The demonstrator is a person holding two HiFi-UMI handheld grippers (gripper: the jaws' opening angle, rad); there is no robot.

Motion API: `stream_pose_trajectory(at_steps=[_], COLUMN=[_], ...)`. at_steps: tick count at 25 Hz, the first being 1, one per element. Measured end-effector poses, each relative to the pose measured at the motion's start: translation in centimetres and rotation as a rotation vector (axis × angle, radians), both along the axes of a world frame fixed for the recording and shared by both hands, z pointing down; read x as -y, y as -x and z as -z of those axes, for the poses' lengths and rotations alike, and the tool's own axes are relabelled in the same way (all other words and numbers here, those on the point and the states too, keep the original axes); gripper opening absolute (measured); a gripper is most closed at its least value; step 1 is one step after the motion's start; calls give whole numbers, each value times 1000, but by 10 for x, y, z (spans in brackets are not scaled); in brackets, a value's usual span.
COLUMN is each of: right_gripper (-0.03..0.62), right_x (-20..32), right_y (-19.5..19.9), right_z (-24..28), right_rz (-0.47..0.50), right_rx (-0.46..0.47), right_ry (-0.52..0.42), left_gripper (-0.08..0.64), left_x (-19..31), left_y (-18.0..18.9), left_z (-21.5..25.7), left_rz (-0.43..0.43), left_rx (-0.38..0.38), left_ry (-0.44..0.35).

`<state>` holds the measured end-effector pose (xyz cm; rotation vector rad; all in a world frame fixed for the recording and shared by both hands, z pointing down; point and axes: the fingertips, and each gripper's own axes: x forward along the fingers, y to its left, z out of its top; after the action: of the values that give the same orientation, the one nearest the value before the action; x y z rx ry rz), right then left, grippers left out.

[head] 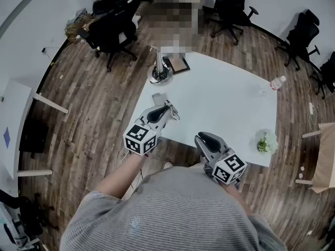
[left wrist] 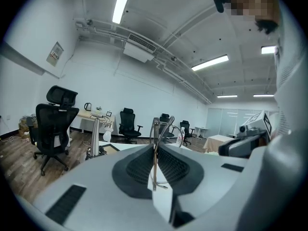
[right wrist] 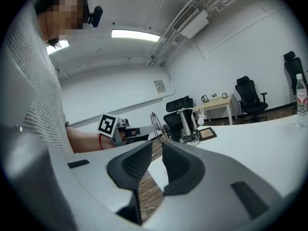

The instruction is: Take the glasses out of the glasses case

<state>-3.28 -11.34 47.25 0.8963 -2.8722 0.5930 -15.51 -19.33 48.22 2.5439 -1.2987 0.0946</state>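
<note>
My left gripper (head: pixel 168 112) is over the near-left edge of the white table (head: pixel 225 103), shut on a pair of thin metal-framed glasses (left wrist: pixel 162 131). The frame stands up between the black pads (left wrist: pixel 139 165). In the right gripper view the glasses (right wrist: pixel 155 124) stick up from the left gripper (right wrist: pixel 126 130). A small pale box (head: pixel 158 98), possibly the glasses case, lies on the table just beyond the left gripper. My right gripper (head: pixel 204 139) hovers at the table's near edge, its jaws slightly apart with nothing between them (right wrist: pixel 156 159).
A desk lamp base (head: pixel 159 73) and a picture frame (head: pixel 179 65) stand at the table's far-left corner. A water bottle (head: pixel 277 82) is at the far right, a small plant (head: pixel 266 142) at the near right. Office chairs (head: pixel 112 27) surround the table.
</note>
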Motion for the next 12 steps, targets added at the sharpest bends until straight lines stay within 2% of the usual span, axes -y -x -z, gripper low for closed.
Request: stream_pose_trajectory(at_steps=[12], right_gripper=[61], right_x=[-2], right_y=[2], right_z=[-6], right_rz=[-1], right_rx=[-2], right_ry=[-1], left_gripper=[35], left_x=[-29], left_y=[-16], left_z=[17], left_rz=[-27], left_rx=[-21], left_ry=[9])
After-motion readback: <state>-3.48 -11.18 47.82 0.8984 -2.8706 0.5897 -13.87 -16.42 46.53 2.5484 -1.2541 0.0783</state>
